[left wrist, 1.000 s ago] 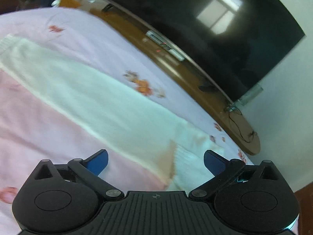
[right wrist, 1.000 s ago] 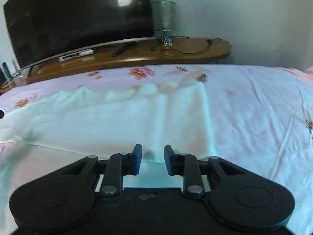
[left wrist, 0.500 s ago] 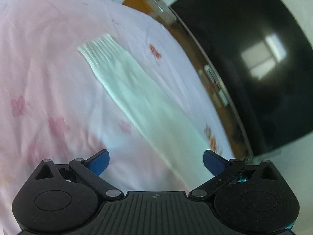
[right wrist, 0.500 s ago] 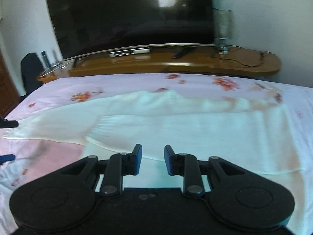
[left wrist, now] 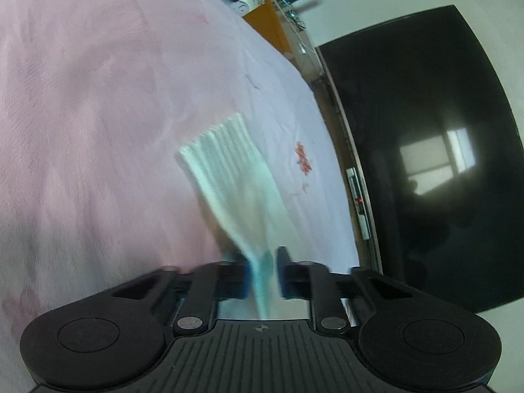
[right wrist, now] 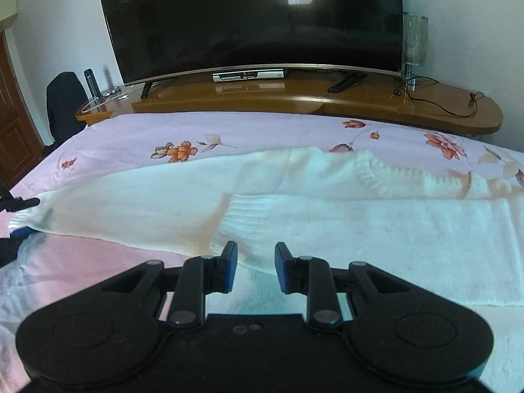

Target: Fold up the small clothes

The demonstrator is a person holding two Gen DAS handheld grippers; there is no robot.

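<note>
A white knit sweater point(right wrist: 360, 229) lies spread across the pink flowered bedsheet point(right wrist: 163, 127). One sleeve is folded over the body, its ribbed cuff point(right wrist: 242, 216) just ahead of my right gripper point(right wrist: 255, 262), which hovers open with nothing between its fingers. The other sleeve point(left wrist: 235, 177) stretches out to the left. My left gripper point(left wrist: 263, 268) has that sleeve running between its blue pads, a short way behind the ribbed end, and its jaws are closing on the pinched cloth. The left gripper point(right wrist: 28, 217) also shows at the far left edge of the right wrist view.
A wooden TV stand point(right wrist: 327, 98) runs along the far side of the bed, carrying a big dark TV point(right wrist: 249, 16), a set-top box point(right wrist: 248, 75) and a glass lamp point(right wrist: 414, 39). A dark chair point(right wrist: 64, 104) stands at the bed's left corner.
My left gripper rolled, sank toward the bed and drew its wide-open jaws in around the outstretched sleeve. My right gripper slid left along the sweater to the folded sleeve's cuff, jaws unchanged.
</note>
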